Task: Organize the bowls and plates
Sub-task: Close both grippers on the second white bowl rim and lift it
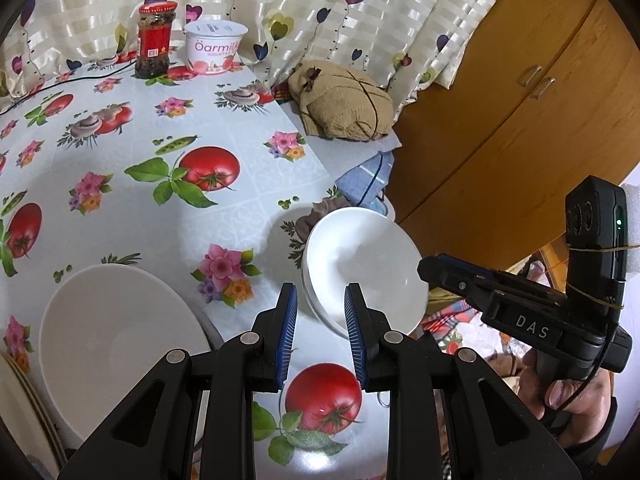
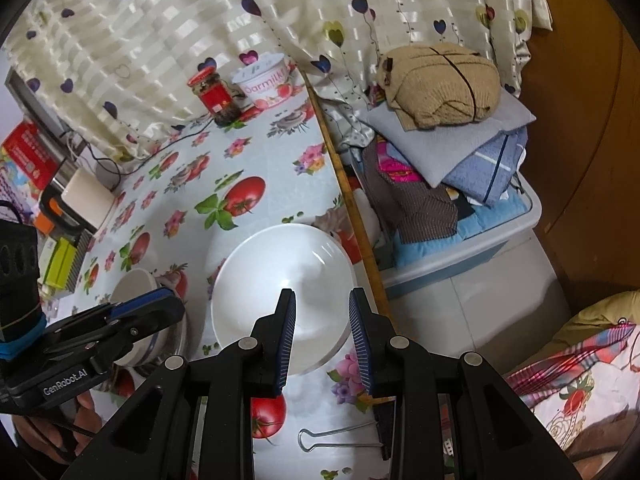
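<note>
A white bowl (image 1: 360, 272) sits near the table's right edge, apparently on top of another one. A larger white bowl (image 1: 116, 344) rests at the lower left. My left gripper (image 1: 320, 292) hangs open above the tablecloth, its tips by the smaller bowl's near-left rim, and holds nothing. Held in a hand, my right gripper (image 1: 432, 270) reaches in from the right, beside that bowl. In the right wrist view, my right gripper (image 2: 322, 300) stands open over the near side of the white bowl (image 2: 284, 292), not pinching it. My left gripper (image 2: 168, 300) hovers over the other bowl (image 2: 132, 284).
A red-lidded jar (image 1: 154, 44) and a yogurt tub (image 1: 214, 48) stand at the table's far edge by the curtain. A bin of folded clothes (image 2: 460, 184) sits just right of the table edge. A wire clip (image 2: 336, 440) lies on the tablecloth. Boxes (image 2: 36, 156) crowd the left.
</note>
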### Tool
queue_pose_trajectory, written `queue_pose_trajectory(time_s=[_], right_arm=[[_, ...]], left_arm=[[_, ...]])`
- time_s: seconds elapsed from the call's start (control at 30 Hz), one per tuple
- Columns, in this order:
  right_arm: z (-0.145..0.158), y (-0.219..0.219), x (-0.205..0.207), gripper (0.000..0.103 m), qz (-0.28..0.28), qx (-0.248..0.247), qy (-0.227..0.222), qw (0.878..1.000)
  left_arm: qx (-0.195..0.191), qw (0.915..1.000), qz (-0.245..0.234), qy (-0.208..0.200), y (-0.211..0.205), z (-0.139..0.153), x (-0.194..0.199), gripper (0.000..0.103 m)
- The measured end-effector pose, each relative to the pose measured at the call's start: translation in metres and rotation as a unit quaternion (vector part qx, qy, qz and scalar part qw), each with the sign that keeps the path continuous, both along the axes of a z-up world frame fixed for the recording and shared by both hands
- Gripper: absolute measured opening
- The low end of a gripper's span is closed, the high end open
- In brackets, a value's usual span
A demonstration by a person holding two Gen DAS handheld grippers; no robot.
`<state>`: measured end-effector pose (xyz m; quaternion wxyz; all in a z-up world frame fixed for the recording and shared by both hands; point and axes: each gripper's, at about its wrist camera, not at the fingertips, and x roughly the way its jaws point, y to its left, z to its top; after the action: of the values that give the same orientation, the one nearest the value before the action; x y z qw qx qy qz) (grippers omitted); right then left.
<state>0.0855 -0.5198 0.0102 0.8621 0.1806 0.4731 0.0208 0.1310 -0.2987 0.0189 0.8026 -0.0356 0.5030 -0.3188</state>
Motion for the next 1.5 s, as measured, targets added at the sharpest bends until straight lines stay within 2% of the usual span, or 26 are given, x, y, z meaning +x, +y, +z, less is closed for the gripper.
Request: queue_pose_trajectory(time_s=[0.6,0.8,0.93,1.07,1.5], right_arm=[[-0.025,-0.003,0.008,0.027,0.001,0.004,0.028,1.000],[-0.029,-0.004,0.009,0.019,0.001,0.002,0.031,1.000],[-0.030,-0.004,0.009,0.015,0.002,-0.002,0.032,0.999],[-0.030,-0.003,0.008,0.015,0.002,-0.003,0.032,0.999],[-0.020,-0.004,0.009,0.015,0.002,-0.010,0.024,1.000]], left_arm=[[0.007,0.9998,-0.009,0.015,-0.013,-0.017,0.007,0.026],[0.010,0.9997,-0.016,0.019,-0.017,-0.022,0.007,0.025],[0.012,0.9997,-0.016,0.016,-0.018,-0.023,0.007,0.025],[0.017,0.9997,-0.014,0.013,-0.018,-0.023,0.008,0.019],[0.007,0.9999,-0.011,0.002,-0.013,-0.013,0.005,0.019]])
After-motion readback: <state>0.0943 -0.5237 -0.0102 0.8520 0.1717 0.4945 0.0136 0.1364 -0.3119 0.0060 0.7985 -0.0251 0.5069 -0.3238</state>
